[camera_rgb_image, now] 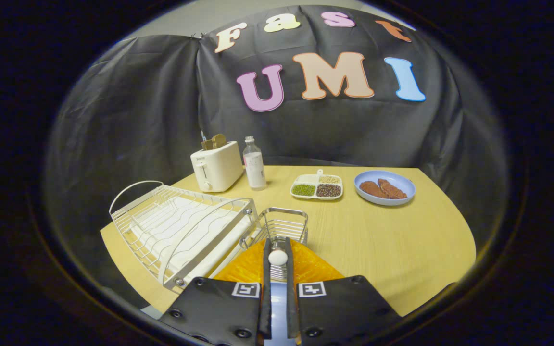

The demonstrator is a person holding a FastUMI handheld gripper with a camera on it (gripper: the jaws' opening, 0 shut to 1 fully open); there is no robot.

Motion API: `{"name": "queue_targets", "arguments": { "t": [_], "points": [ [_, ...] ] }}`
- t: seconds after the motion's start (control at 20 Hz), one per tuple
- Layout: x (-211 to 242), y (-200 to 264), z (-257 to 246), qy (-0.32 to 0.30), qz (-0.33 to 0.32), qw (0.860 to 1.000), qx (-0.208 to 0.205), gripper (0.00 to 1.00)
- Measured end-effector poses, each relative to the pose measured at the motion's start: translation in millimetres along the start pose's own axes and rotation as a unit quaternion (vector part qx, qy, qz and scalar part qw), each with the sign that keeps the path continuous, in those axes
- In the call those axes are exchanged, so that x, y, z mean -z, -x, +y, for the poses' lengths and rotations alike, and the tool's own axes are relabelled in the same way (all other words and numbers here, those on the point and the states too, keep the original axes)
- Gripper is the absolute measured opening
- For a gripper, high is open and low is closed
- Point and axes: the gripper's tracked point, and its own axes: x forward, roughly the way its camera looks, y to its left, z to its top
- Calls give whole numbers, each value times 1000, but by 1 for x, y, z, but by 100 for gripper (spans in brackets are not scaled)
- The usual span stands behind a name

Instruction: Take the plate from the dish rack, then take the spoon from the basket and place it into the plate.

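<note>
My gripper is shut on a spoon: both fingers press its sides, and its rounded white end pokes up between the fingertips. Directly below the fingers lies the orange plate on the wooden table, partly hidden by the gripper body. Just beyond the fingertips stands the small wire basket; I cannot tell what it holds. The white wire dish rack sits to the left of the plate and the basket, with no plate in its slots.
Further back stand a white toaster with toast in it and a clear bottle. A divided tray of beans and a blue plate with brown food lie on the wooden table beyond the basket.
</note>
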Motion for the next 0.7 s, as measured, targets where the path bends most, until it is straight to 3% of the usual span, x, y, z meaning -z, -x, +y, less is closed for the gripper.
{"name": "queue_targets", "arguments": {
  "t": [0.7],
  "points": [
    [-62,44,6,-3,-50,998,43,7]
  ]
}}
